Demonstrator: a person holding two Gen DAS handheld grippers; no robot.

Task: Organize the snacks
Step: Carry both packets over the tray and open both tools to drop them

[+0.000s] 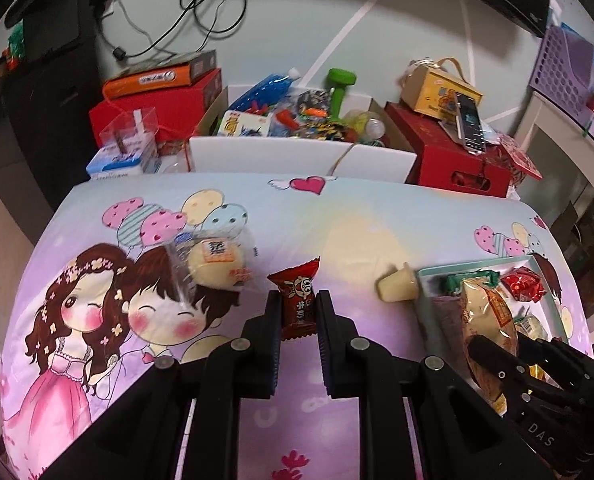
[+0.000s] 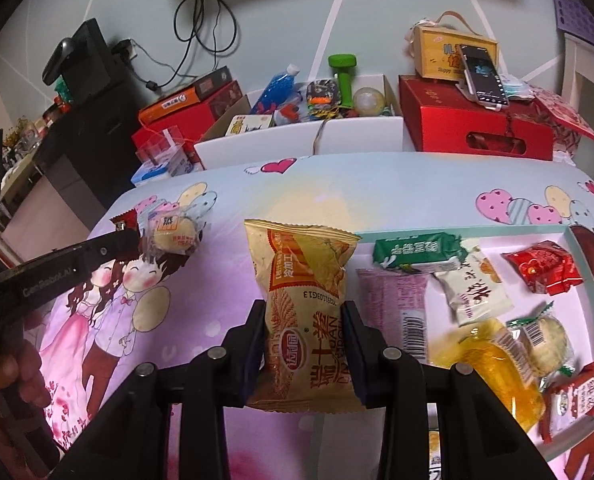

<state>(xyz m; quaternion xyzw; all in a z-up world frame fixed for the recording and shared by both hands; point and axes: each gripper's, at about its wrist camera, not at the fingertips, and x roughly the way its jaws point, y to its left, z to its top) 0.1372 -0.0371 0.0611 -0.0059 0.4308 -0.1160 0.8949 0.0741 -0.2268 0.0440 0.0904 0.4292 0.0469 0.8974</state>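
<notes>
**Both tools carry a snack above the cartoon-print cloth**

The left tool (image 1: 299, 300) is clamped on a small red candy (image 1: 295, 299), its wrapper ends sticking out above and below the pads, lifted clear of the cloth. The right tool (image 2: 304, 316) is clamped on a yellow snack bag (image 2: 303, 312), held upright with its crimped top edge toward the far side.

Beyond the left tool, a round pale bun in clear wrap (image 1: 217, 262) lies on the cloth (image 1: 337, 220), which is printed with a cartoon couple and heart balloons. A small cream-coloured jelly cup (image 1: 397, 286) lies on its side touching the near-left corner of a shallow tray (image 2: 577, 236).

In the tray lie a green packet (image 2: 417, 250), a white packet (image 2: 473, 288), a red wrapped snack (image 2: 545, 266), a pink-purple packet (image 2: 393, 300), a yellow pouch (image 2: 493, 364) and a wrapped round cake (image 2: 545, 340).

Behind the cloth stand red boxes (image 2: 477, 120) and an open white box (image 2: 297, 140) filled with assorted things.
</notes>
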